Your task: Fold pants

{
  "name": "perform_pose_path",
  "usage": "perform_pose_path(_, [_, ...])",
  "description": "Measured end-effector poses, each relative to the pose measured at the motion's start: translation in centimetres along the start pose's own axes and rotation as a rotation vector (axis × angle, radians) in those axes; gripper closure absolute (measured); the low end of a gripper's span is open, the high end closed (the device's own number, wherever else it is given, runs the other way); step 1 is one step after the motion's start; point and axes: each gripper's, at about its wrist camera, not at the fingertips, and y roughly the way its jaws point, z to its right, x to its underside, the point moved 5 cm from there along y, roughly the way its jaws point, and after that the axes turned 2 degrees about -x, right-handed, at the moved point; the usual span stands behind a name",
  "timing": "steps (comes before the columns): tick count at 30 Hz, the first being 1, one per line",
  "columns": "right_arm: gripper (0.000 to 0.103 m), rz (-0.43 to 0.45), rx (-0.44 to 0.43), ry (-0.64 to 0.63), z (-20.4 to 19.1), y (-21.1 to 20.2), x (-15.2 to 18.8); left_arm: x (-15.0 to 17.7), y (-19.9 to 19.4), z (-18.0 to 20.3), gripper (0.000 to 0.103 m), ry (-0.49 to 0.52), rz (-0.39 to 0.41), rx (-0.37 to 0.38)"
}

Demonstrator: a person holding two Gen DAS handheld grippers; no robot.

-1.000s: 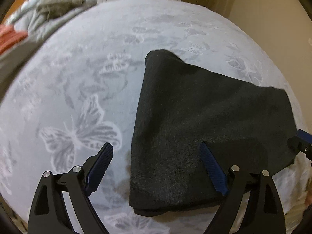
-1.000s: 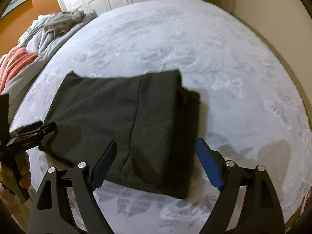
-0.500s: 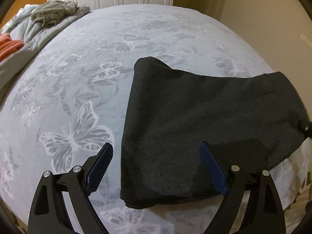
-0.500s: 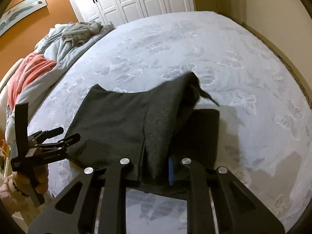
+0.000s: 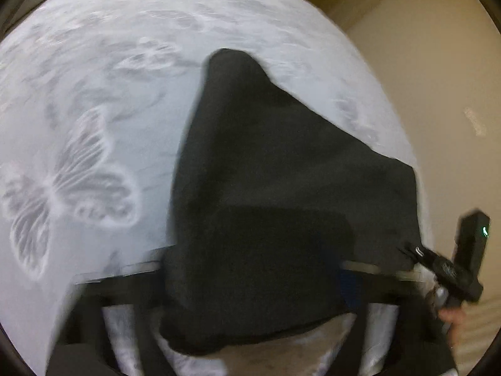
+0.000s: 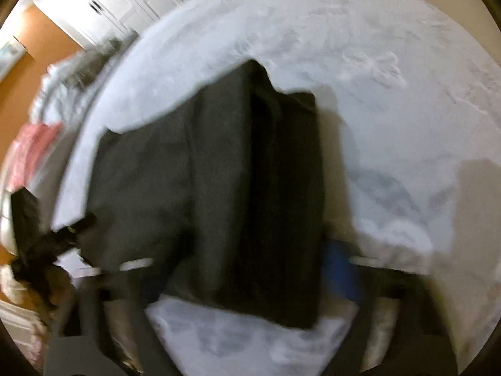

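The dark grey pants (image 5: 281, 188) lie folded into a thick rectangle on the pale bedspread. Both views are blurred by motion. In the left wrist view my left gripper (image 5: 250, 282) has its fingers spread wide on either side of the near end of the pants, which drape over them. In the right wrist view the pants (image 6: 219, 188) show stacked layers, and my right gripper (image 6: 250, 282) is spread wide around their near edge, with one blue pad (image 6: 338, 269) visible. The right gripper (image 5: 438, 263) also shows at the pants' right corner.
The bedspread (image 5: 94, 125) with butterfly prints covers the bed. A beige wall (image 5: 438, 78) runs along the right side. Rumpled bedding and a pink cloth (image 6: 34, 150) lie at the far left, with white closet doors (image 6: 103, 3) behind.
The right gripper has gone from shut on the pants' edge to spread wide. Both grippers have pushed forward and down onto the near edge of the pants. The view is now blurred.
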Motion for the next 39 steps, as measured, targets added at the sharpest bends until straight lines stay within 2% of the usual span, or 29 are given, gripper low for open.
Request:
perform_pose_path(1, [0.075,0.014,-0.018,0.006,-0.6,-0.4,-0.3,-0.3,-0.4,-0.2,0.079,-0.002,0.005,-0.002])
perform_pose_path(4, [0.077,0.078,-0.086,-0.091,-4.4,-3.5,-1.1,-0.8,-4.5,-0.3,0.095,-0.042,0.057,0.103])
perform_pose_path(7, [0.076,0.116,-0.19,-0.185,-8.6,-7.2,-0.3,0.4,-10.1,-0.1,0.096,-0.012,0.125,0.127])
perform_pose_path(8, [0.074,0.098,-0.207,-0.206,-9.3,-7.7,0.4,1.5,-11.4,-0.7,0.095,-0.015,0.137,0.105])
perform_pose_path(9, [0.066,0.06,-0.204,-0.22,-9.4,-7.7,1.6,2.3,-11.8,-1.3,0.094,-0.02,0.133,0.075])
perform_pose_path(10, [0.051,0.042,-0.169,-0.219,-8.9,-7.2,2.4,3.7,-11.6,-2.5,0.091,-0.023,0.119,0.02])
perform_pose_path(11, [0.044,0.017,-0.089,-0.222,-8.0,-6.3,3.5,5.0,-10.9,-3.8,0.084,-0.018,0.093,-0.057])
perform_pose_path(12, [0.043,0.002,0.014,-0.225,-6.8,-5.4,4.5,5.7,-10.1,-4.5,0.086,-0.02,0.067,-0.124])
perform_pose_path(13, [0.042,0.002,0.182,-0.211,-5.1,-4.6,5.2,6.5,-9.4,-5.3,0.09,-0.028,0.046,-0.208])
perform_pose_path(14, [0.042,0.016,0.242,-0.214,-4.6,-4.6,5.2,6.6,-9.4,-5.2,0.089,-0.022,0.057,-0.228])
perform_pose_path(15, [0.042,0.046,0.232,-0.223,-4.9,-5.0,4.9,6.3,-9.8,-4.8,0.08,-0.006,0.084,-0.222])
perform_pose_path(16, [0.041,0.099,0.161,-0.231,-5.9,-5.9,4.4,5.7,-10.5,-3.9,0.073,0.018,0.133,-0.216])
perform_pose_path(17, [0.039,0.134,0.102,-0.23,-6.9,-6.5,3.9,5.1,-11.1,-3.0,0.055,0.032,0.18,-0.225])
perform_pose_path(18, [0.032,0.158,0.058,-0.225,-7.8,-6.6,3.3,4.8,-11.3,-2.5,0.047,0.035,0.206,-0.23])
perform_pose_path(19, [0.031,0.161,0.052,-0.221,-8.1,-6.3,3.0,4.3,-11.6,-1.7,0.047,0.048,0.249,-0.23])
perform_pose_path(21, [0.031,0.136,0.056,-0.208,-8.4,-4.9,2.4,3.7,-11.4,0.1,0.045,0.111,0.296,-0.284])
perform_pose_path(24, [0.031,0.089,0.087,-0.192,-9.0,-1.2,1.3,3.0,-10.6,0.9,0.039,0.175,0.316,-0.346])
perform_pose_path(26, [0.063,0.051,0.074,-0.176,-9.0,1.4,1.4,2.7,-9.3,1.7,0.038,0.199,0.284,-0.344])
perform_pose_path(27, [0.076,0.033,0.053,-0.179,-9.1,2.3,1.6,2.8,-8.9,1.6,0.038,0.204,0.274,-0.344])
perform_pose_path(28, [0.088,0.048,0.068,-0.203,-9.6,2.5,1.6,3.1,-8.3,2.0,0.038,0.219,0.261,-0.349])
perform_pose_path(29, [0.09,0.08,0.068,-0.239,-9.7,1.2,1.8,3.4,-8.0,2.3,0.038,0.236,0.254,-0.359])
perform_pose_path(32, [0.09,0.22,-0.052,-0.356,-13.5,-4.3,2.7,4.2,-7.7,2.5,0.035,0.281,0.269,-0.399])
perform_pose_path(33, [0.083,0.256,-0.005,-0.392,-13.5,-4.8,3.0,4.6,-7.6,2.5,0.033,0.294,0.271,-0.415])
perform_pose_path(34, [0.074,0.249,0.075,-0.405,-12.7,-4.2,3.3,4.8,-7.3,2.4,0.032,0.31,0.272,-0.435])
perform_pose_path(36, [0.065,0.127,0.25,-0.388,-9.5,-0.6,3.8,5.2,-6.6,2.2,0.032,0.317,0.254,-0.457])
perform_pose_path(37, [0.065,0.062,0.291,-0.339,-7.7,1.1,4.3,5.3,-6.4,2.1,0.032,0.318,0.242,-0.455])
perform_pose_path(39, [0.065,0.118,0.232,-0.306,-8.0,-0.3,4.4,5.5,-6.0,2.1,0.032,0.315,0.225,-0.45])
